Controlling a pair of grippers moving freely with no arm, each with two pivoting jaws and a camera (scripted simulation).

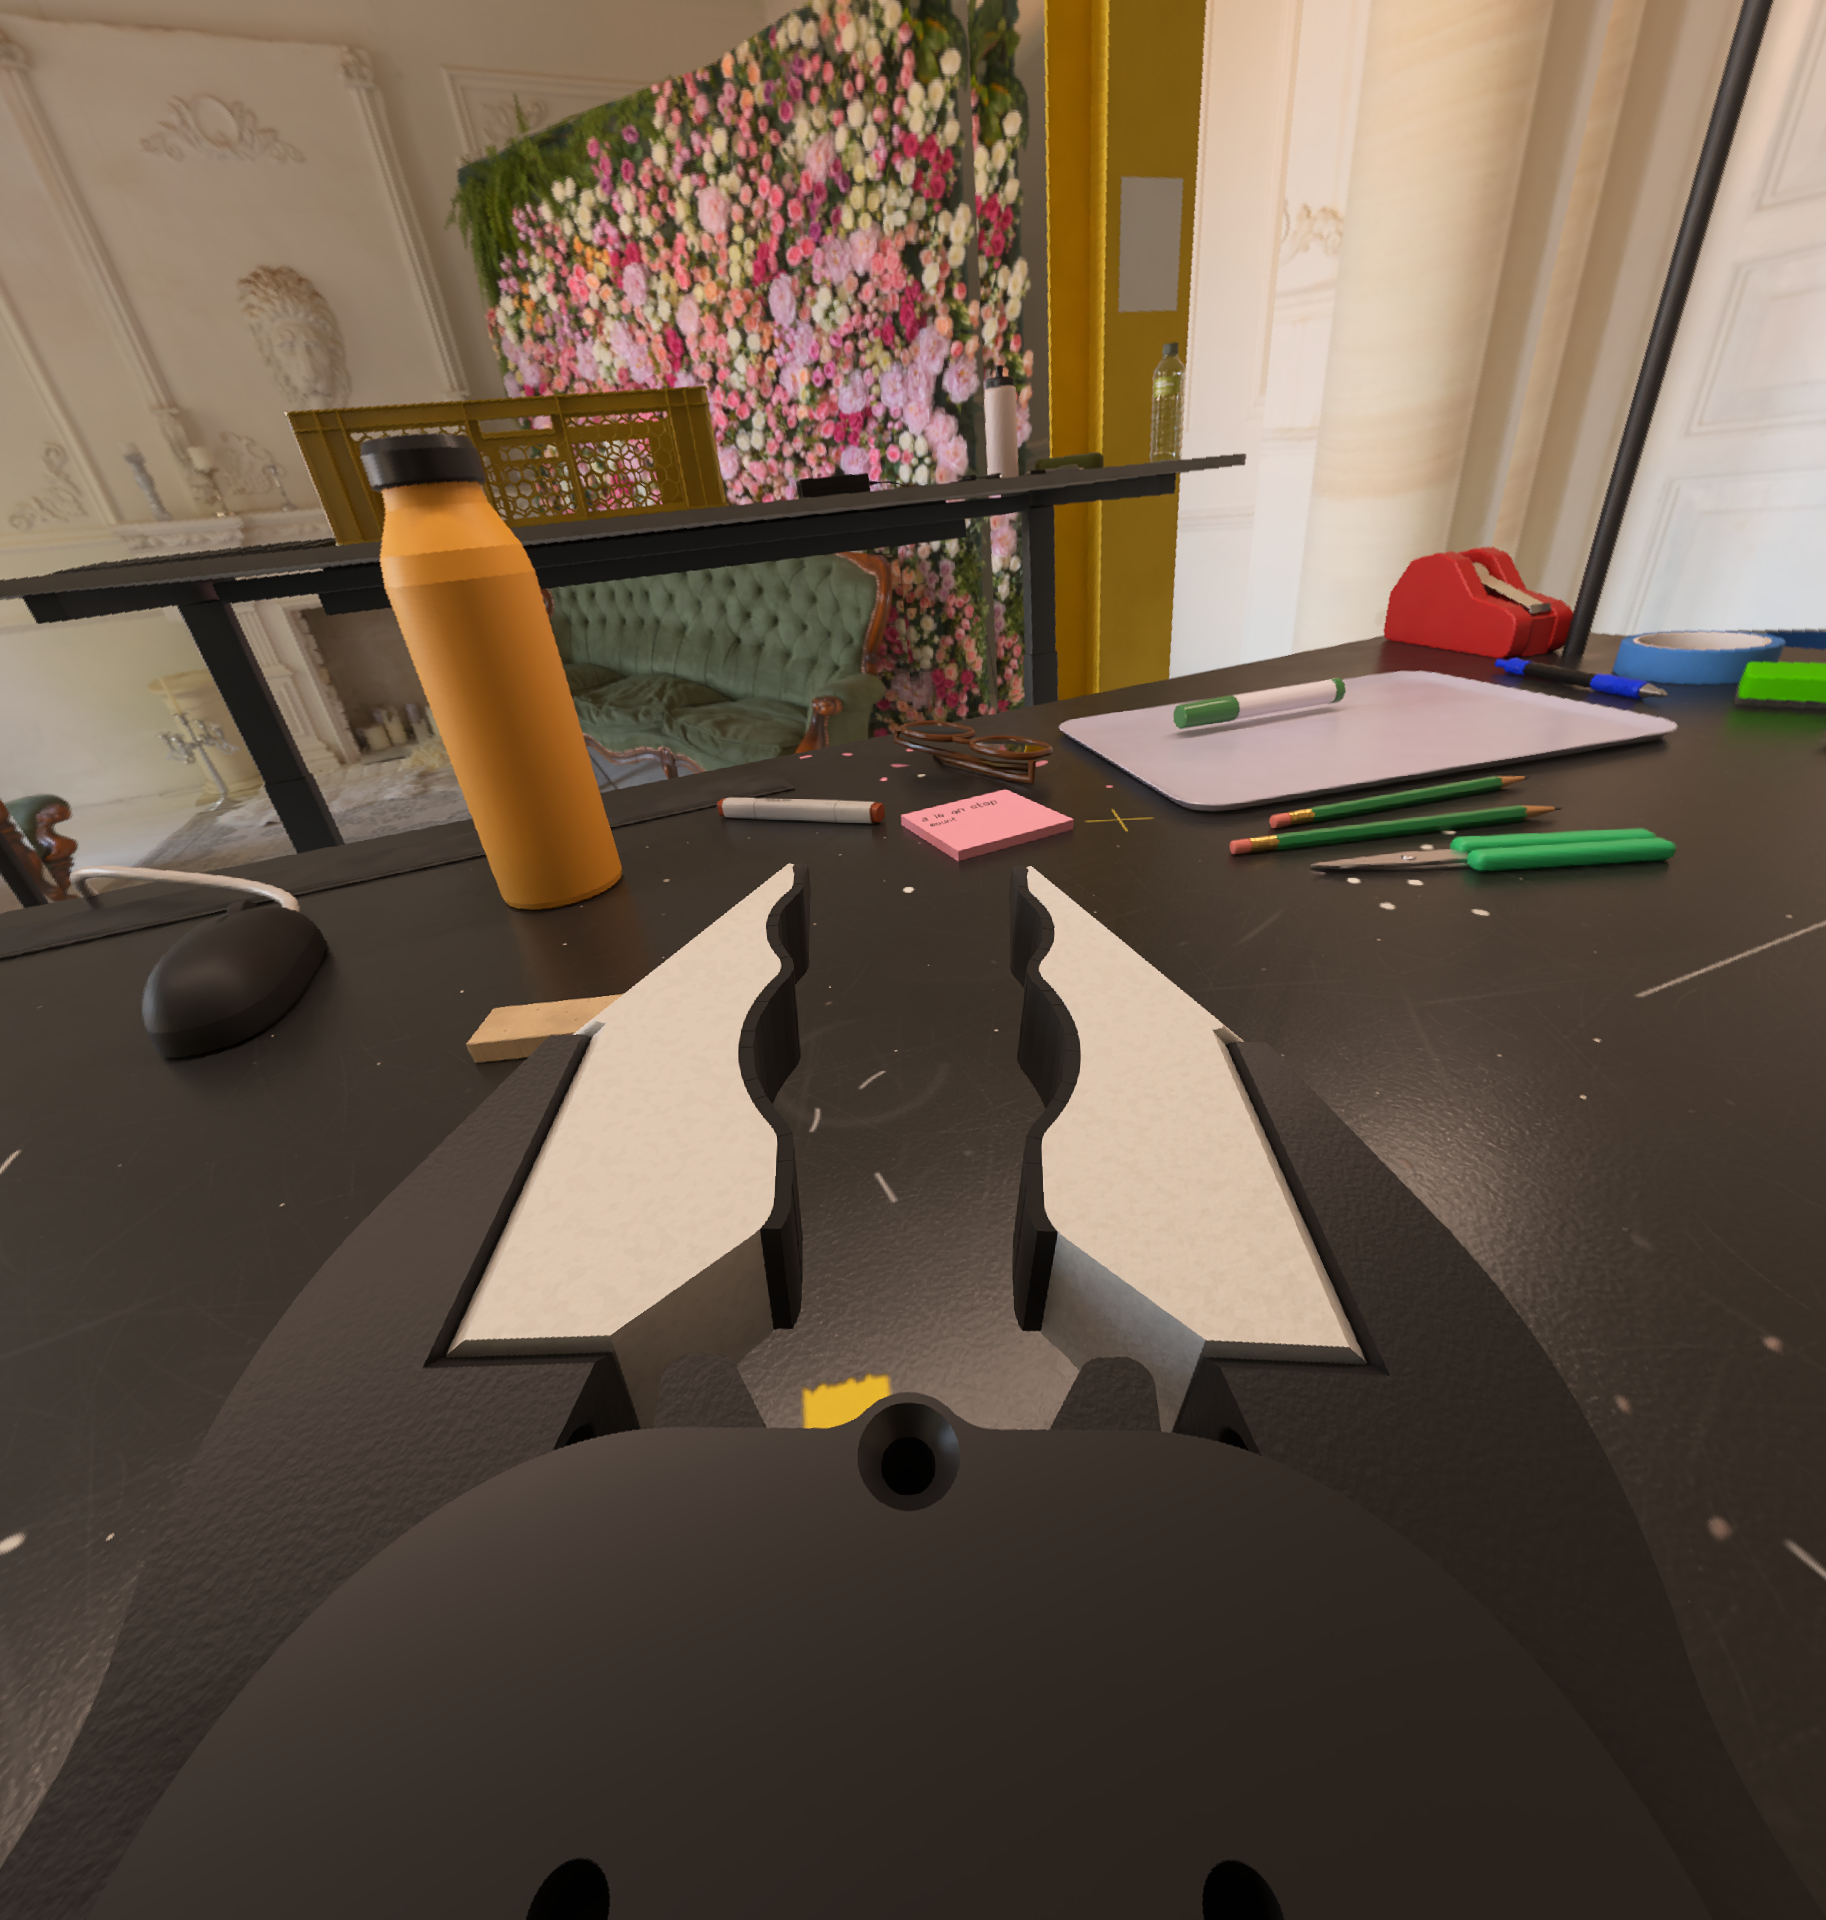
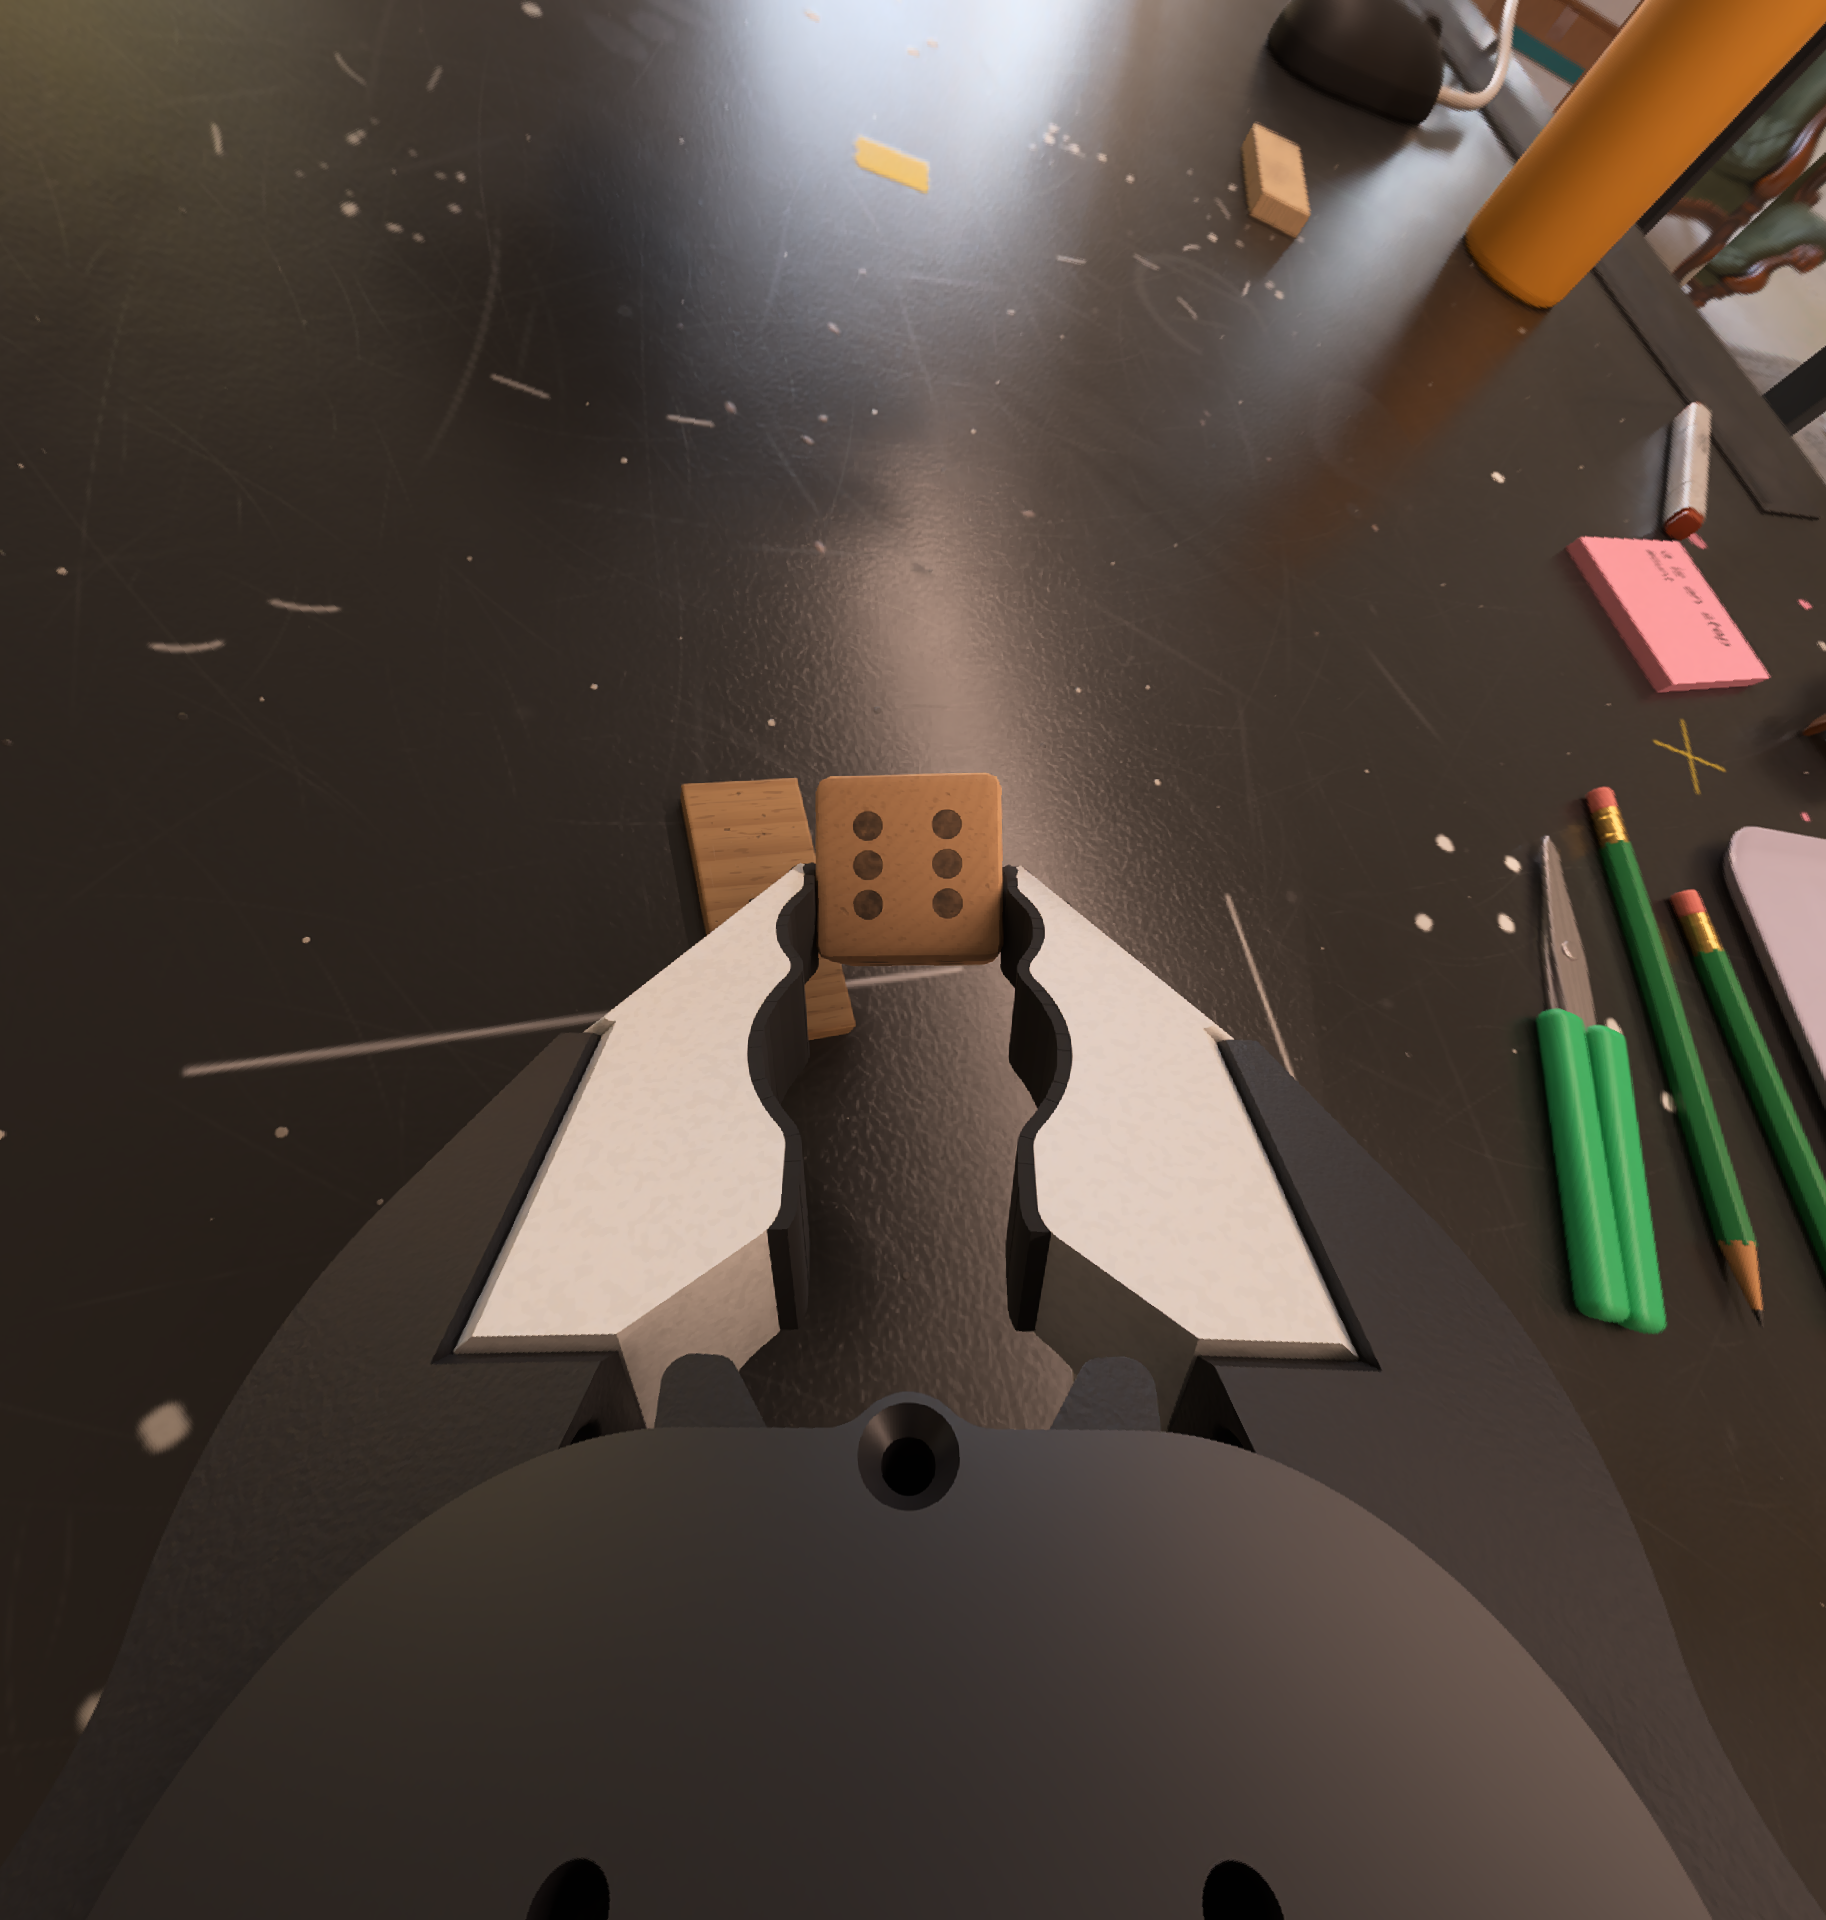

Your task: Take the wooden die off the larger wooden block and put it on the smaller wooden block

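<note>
Wooden die: six-pip face toward camera, cube, no long axis.
Right gripper: fingertips clamp die's sides, above larger wooden block.
Left gripper: parted, empty.
Smaller wooden block: far, near orange bottle.

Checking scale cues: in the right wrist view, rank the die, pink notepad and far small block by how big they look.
1. Die, though it is nearest the camera.
2. Pink notepad.
3. Small block, farthest away, so its true size is unsure.
</note>
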